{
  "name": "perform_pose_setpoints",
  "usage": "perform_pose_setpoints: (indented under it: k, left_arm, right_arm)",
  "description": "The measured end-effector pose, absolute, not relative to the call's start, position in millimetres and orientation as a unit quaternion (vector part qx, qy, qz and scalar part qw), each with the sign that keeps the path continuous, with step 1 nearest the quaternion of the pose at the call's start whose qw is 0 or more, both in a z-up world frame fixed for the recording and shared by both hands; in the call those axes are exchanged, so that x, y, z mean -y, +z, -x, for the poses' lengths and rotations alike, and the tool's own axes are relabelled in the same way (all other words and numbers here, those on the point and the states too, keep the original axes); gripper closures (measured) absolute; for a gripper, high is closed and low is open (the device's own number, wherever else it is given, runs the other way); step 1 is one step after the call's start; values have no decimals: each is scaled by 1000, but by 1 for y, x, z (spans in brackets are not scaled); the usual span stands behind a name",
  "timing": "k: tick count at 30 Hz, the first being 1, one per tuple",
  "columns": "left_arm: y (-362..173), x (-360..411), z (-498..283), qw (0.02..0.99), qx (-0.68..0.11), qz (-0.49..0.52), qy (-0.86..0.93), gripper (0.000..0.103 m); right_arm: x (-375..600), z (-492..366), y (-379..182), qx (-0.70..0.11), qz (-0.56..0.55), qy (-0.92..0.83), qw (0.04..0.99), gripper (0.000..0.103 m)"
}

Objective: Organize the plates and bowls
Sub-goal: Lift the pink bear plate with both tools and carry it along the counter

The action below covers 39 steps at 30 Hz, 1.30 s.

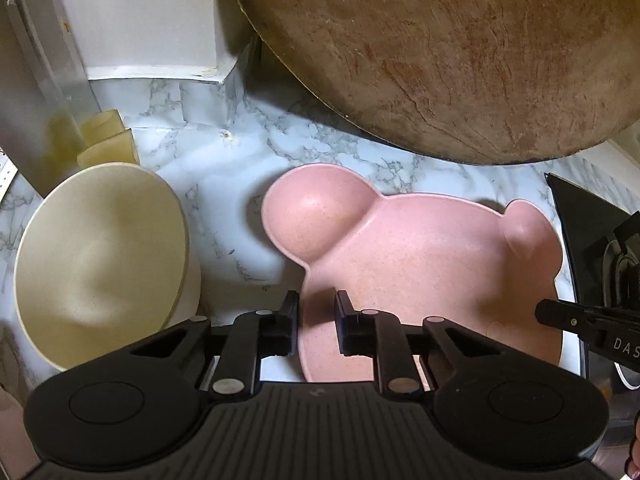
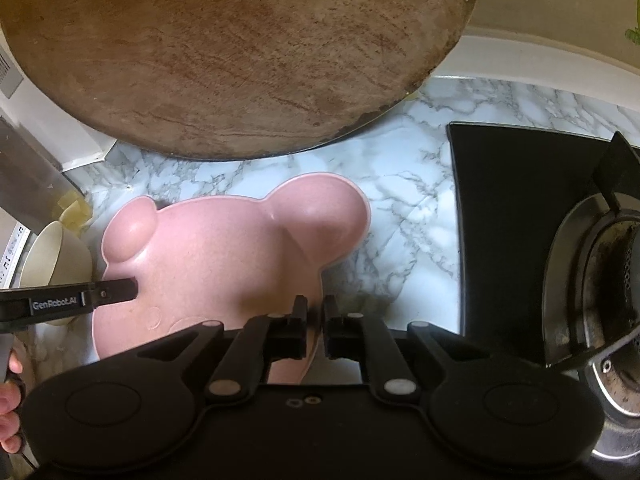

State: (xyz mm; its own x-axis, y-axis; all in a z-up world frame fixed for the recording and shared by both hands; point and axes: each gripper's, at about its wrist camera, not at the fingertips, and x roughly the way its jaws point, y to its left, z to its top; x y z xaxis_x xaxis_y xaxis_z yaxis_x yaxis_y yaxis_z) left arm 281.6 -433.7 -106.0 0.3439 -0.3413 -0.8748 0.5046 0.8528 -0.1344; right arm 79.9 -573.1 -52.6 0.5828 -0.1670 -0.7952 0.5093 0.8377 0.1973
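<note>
A pink bear-shaped plate (image 1: 420, 264) with two ear wells lies on the marble counter; it also shows in the right wrist view (image 2: 216, 256). My left gripper (image 1: 317, 300) straddles the plate's left rim, jaws narrowly apart around it. My right gripper (image 2: 315, 304) straddles the plate's right rim, jaws nearly closed on it. Whether either pinches the rim firmly is unclear. A cream bowl (image 1: 100, 256) sits tilted on the counter to the left of the plate, and it shows in the right wrist view (image 2: 52, 256) too.
A large round wooden board (image 1: 460, 48) leans over the counter behind the plate. A black gas hob (image 2: 520, 220) with its burner (image 2: 608, 292) lies to the right. Pale yellow items (image 1: 108, 140) and a wall corner stand at the back left.
</note>
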Motion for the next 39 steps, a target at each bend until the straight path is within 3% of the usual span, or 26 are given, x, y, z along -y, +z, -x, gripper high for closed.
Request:
perform_pose_setpoints:
  k: [13, 25, 39]
  left_arm:
    - [-89, 398, -227, 816, -504, -69, -275, 86]
    - [-36, 332, -171, 829, -477, -36, -289, 86]
    - [21, 191, -124, 862, -450, 7, -233, 86]
  right_arm:
    - [543, -45, -35, -410, -200, -194, 868, 94]
    - [483, 2, 3, -398, -188, -184, 879, 94]
    - [372, 8, 48, -379, -150, -107, 907, 94]
